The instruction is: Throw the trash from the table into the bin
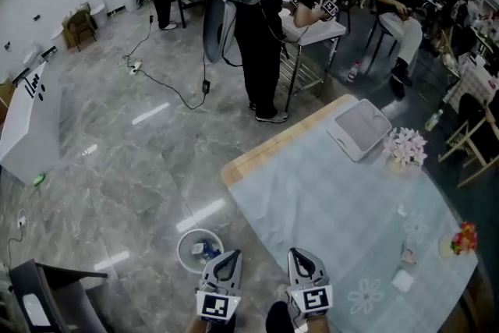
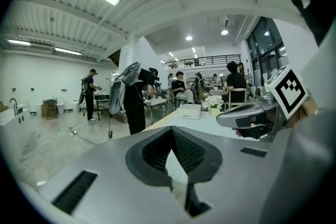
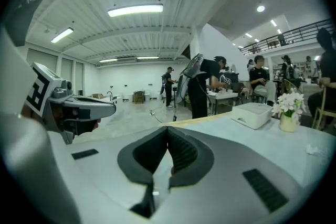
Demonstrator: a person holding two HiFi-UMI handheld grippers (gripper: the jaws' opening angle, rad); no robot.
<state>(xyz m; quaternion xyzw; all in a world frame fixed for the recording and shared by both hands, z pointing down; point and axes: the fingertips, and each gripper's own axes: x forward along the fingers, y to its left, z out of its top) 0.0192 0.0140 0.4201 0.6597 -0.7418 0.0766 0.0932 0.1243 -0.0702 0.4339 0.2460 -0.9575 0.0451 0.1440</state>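
Tablecloth-covered table point(image 1: 312, 191) carries a white paper scrap point(image 1: 402, 280) near its right edge, nearer the right gripper point(image 1: 302, 261) than the left gripper point(image 1: 228, 261); both closed, empty

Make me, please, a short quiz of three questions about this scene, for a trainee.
1. True or false: the left gripper and the right gripper are both shut and hold nothing.
2. Where does the bin stand, relative to the table? A) on it B) on the floor beside it C) under it
3. Which gripper is nearer to the bin?

Key: 1 true; 2 B; 3 the left gripper.
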